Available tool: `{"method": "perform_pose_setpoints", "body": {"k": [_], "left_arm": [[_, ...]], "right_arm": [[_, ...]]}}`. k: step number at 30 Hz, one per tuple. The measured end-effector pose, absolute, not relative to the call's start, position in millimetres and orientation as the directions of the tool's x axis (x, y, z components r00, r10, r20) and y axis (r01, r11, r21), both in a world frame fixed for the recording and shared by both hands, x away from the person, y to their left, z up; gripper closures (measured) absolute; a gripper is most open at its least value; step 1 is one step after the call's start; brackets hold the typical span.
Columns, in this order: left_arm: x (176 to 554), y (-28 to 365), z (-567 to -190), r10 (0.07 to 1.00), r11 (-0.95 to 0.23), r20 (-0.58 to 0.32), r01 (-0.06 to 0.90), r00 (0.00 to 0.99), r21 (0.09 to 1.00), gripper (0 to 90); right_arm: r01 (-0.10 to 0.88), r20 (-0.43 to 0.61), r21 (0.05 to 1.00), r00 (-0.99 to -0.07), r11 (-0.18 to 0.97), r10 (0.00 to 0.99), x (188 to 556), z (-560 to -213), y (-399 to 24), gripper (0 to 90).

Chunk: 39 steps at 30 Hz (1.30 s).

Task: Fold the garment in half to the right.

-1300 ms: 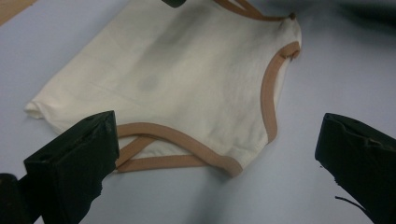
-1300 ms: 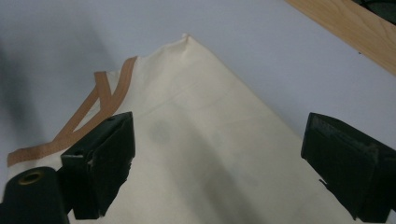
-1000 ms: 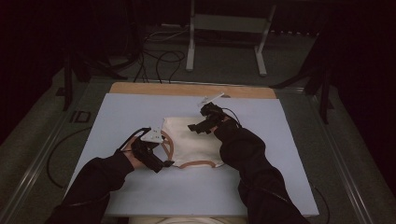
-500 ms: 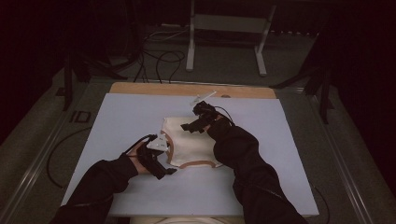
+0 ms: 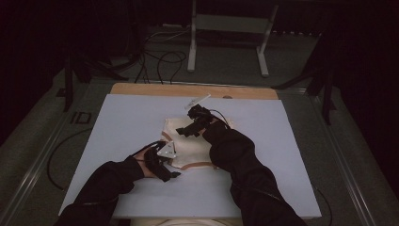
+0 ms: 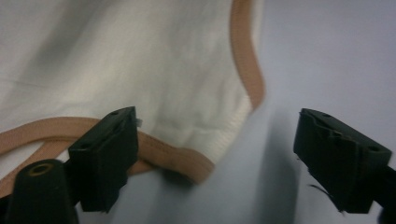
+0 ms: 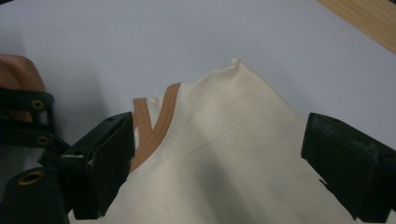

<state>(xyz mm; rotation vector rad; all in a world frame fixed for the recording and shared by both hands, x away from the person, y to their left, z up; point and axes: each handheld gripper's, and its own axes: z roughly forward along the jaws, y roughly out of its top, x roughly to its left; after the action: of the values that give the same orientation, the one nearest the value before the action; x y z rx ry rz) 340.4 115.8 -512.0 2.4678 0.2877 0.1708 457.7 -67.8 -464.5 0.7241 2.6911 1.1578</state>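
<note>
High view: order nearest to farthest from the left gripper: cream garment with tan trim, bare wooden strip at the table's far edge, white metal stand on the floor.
1. Cream garment with tan trim, right beside the left gripper, mid-table.
2. Bare wooden strip, at the table's far edge.
3. White metal stand, on the floor beyond the table.

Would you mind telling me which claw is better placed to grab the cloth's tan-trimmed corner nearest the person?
Left. The left claw is open, straddling that corner of the cream cloth, one pad against the tan trim. The right claw hangs open over the far side.
</note>
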Motion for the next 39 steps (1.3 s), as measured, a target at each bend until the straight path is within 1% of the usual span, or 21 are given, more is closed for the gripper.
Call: {"method": "perform_pose_setpoints", "body": {"k": [2,3,4,7,9,10,13,14,15,17,18,19,22,27,28,30,39], "left_arm": [[341.8,112.3,-515.4,0.244,-0.772,0.053,0.160,0.968,0.615,19.4],[341.8,112.3,-515.4,0.244,-0.772,0.053,0.160,0.968,0.615,19.7],[343.8,110.4,-515.7,0.233,-0.764,0.036,0.160,0.972,0.625,25.5],[345.6,108.5,-515.3,0.232,-0.764,0.029,0.163,0.972,0.624,35.4],[349.0,107.9,-515.5,0.237,-0.758,0.024,0.170,0.971,0.629,39.9],[353.2,108.0,-514.7,0.250,-0.757,0.028,0.177,0.968,0.628,45.2],[355.7,106.8,-513.6,0.249,-0.764,0.038,0.172,0.968,0.622,54.6],[356.8,105.2,-512.5,0.252,-0.766,0.050,0.167,0.967,0.621,61.5],[356.8,105.2,-512.5,0.252,-0.766,0.050,0.167,0.967,0.621,64.4],[357.1,103.5,-511.6,0.251,-0.770,0.062,0.160,0.966,0.618,73.8],[356.4,101.9,-511.4,0.251,-0.776,0.088,0.146,0.964,0.614,79.0],[355.7,101.5,-511.2,0.245,-0.780,0.104,0.133,0.964,0.611,81.3],[353.2,101.4,-511.8,0.249,-0.776,0.125,0.121,0.960,0.619,84.0],[354.4,103.7,-510.5,0.259,-0.761,0.113,0.130,0.959,0.635,84.7],[354.7,103.4,-510.8,0.257,-0.759,0.110,0.130,0.960,0.638,84.8],[354.2,103.4,-511.6,0.251,-0.761,0.115,0.122,0.961,0.637,84.7],[354.7,105.8,-511.8,0.247,-0.756,0.112,0.120,0.963,0.643,84.7]], "right_arm": [[0.379,0.075,0.708,-0.879,0.595,0.471,457.7,-465.9,-66.2,10.0],[0.379,0.075,0.708,-0.879,0.595,0.471,457.7,-465.9,-66.2,10.0],[0.381,0.076,0.704,-0.880,0.599,0.469,458.1,-467.1,-65.3,10.0],[0.384,0.080,0.702,-0.879,0.600,0.469,458.1,-468.1,-64.6,10.0],[0.383,0.078,0.701,-0.880,0.601,0.469,458.7,-468.6,-64.4,10.0],[0.381,0.076,0.702,-0.880,0.602,0.468,459.5,-469.6,-64.1,10.0],[0.385,0.079,0.700,-0.879,0.602,0.470,460.1,-470.5,-63.6,10.0],[0.388,0.083,0.700,-0.878,0.600,0.471,460.4,-470.6,-63.2,10.0],[0.388,0.083,0.700,-0.878,0.600,0.471,460.4,-470.6,-63.2,10.0],[0.390,0.087,0.701,-0.878,0.597,0.471,461.1,-470.2,-62.4,10.0],[0.389,0.087,0.701,-0.878,0.598,0.470,462.4,-470.2,-61.2,10.0],[0.387,0.088,0.702,-0.880,0.597,0.467,462.9,-470.2,-60.5,10.0],[0.389,0.090,0.705,-0.879,0.594,0.468,465.3,-469.7,-57.5,10.0],[0.387,0.084,0.711,-0.876,0.587,0.476,470.4,-470.4,-51.2,10.0],[0.407,0.096,0.715,-0.863,0.569,0.497,473.1,-469.7,-47.8,12.2],[0.418,0.101,0.722,-0.852,0.551,0.514,476.9,-469.3,-44.1,13.5],[0.454,0.122,0.718,-0.828,0.527,0.546,487.0,-468.7,-21.8,12.3]]}}
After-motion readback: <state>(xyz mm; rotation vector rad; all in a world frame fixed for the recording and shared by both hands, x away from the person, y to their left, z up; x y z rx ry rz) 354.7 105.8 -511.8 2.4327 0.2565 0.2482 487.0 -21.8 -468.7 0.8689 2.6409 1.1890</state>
